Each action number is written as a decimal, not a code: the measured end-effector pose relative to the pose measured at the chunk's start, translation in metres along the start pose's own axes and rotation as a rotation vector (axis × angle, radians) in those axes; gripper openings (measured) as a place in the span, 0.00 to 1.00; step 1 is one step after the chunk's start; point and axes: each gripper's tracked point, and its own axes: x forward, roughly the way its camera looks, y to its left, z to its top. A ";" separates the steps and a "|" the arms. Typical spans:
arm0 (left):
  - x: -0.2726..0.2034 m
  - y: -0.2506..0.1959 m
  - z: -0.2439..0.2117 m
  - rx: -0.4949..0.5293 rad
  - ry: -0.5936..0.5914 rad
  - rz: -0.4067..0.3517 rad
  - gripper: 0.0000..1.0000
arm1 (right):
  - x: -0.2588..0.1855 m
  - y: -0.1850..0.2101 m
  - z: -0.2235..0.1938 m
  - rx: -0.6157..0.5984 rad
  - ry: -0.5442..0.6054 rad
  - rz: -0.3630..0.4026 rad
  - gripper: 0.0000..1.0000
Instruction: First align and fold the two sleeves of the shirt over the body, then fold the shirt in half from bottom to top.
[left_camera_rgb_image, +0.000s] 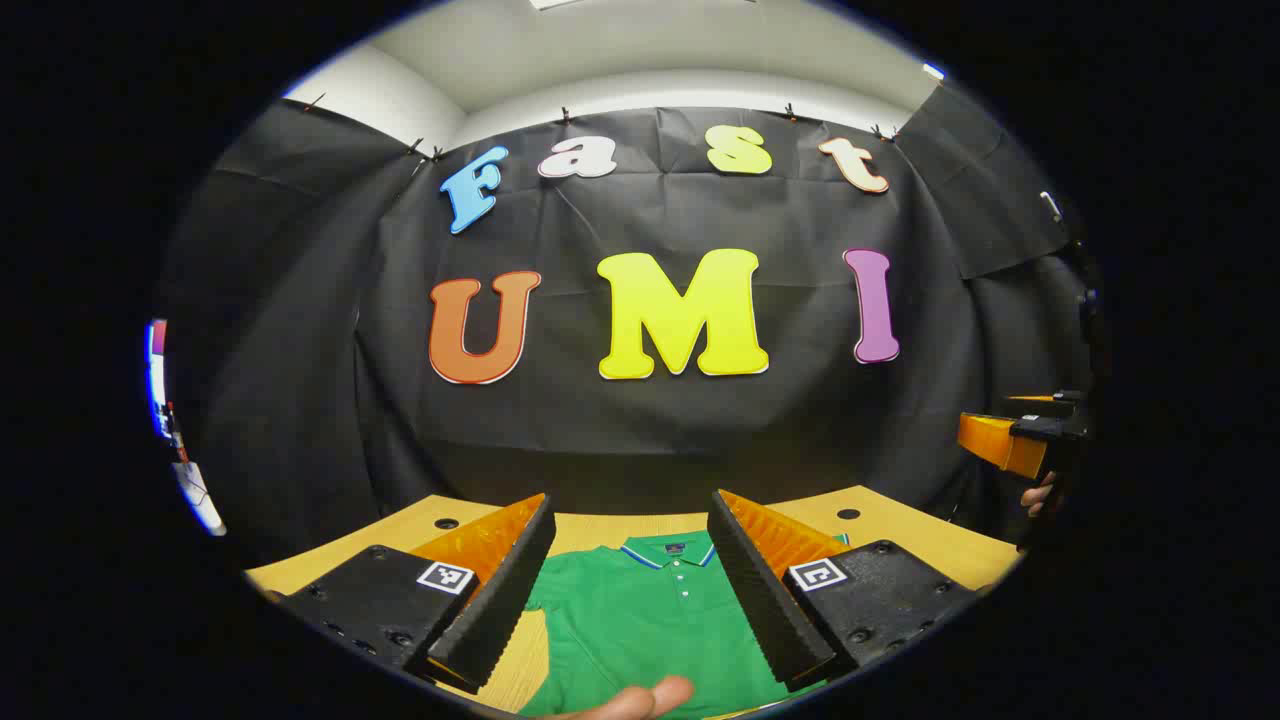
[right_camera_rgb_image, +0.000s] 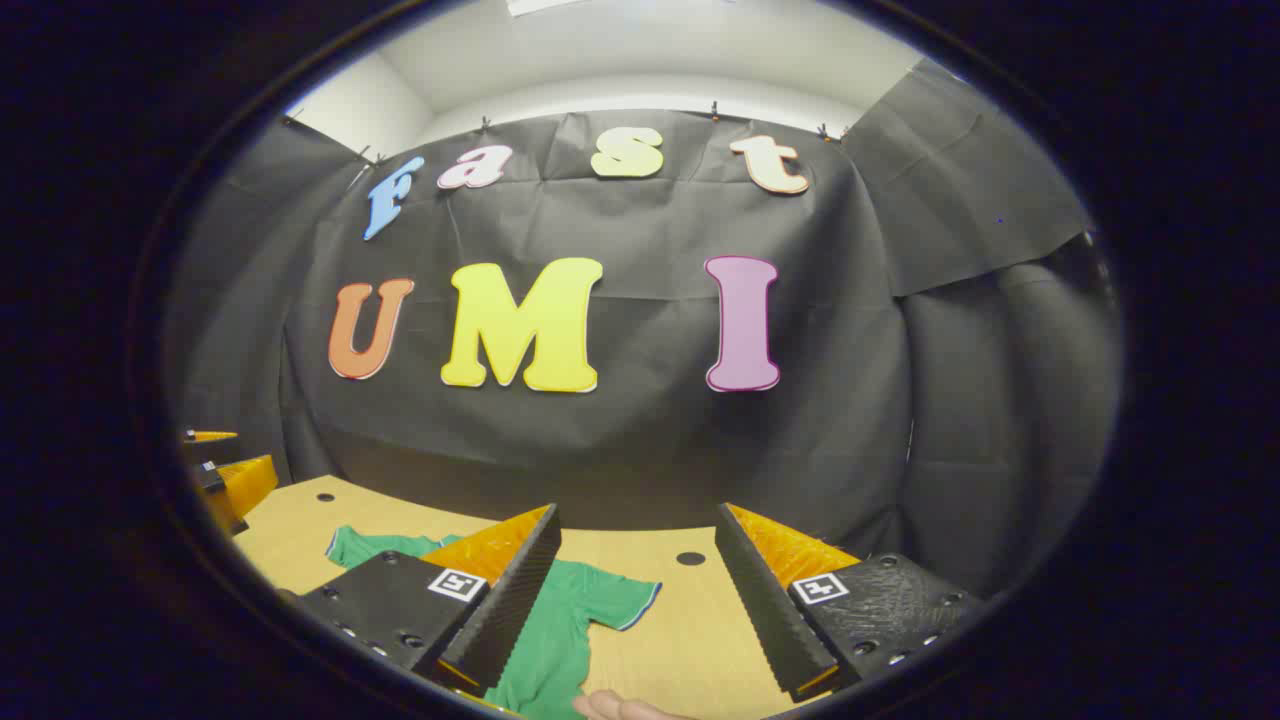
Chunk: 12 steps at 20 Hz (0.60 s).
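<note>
Left gripper: my fingers stand wide apart, nothing between them, held above the table and level with the wall ahead.
Right gripper: mine too is spread wide and grips nothing; from the left gripper view I see it at the far right edge, a hand under it.
Shirt: green polo, lying flat on the table, collar toward the wall. In the left gripper view it sits below and between my fingers.
Sleeves: in the right gripper view one short sleeve lies spread out sideways on the wood, not folded over the body.
Table: light wood, round holes near the far edge.
Fingertip: pokes in at the bottom edge, over the shirt.
</note>
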 end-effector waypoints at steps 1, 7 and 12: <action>0.005 -0.002 0.006 0.011 -0.010 -0.005 0.98 | 0.008 0.002 0.000 0.008 0.006 -0.001 0.96; 0.024 0.002 0.024 0.043 -0.045 -0.011 0.98 | 0.041 0.005 0.013 0.009 -0.022 -0.036 0.95; 0.025 0.026 0.029 0.054 -0.067 0.003 0.98 | 0.055 0.004 0.020 0.015 -0.074 -0.070 0.95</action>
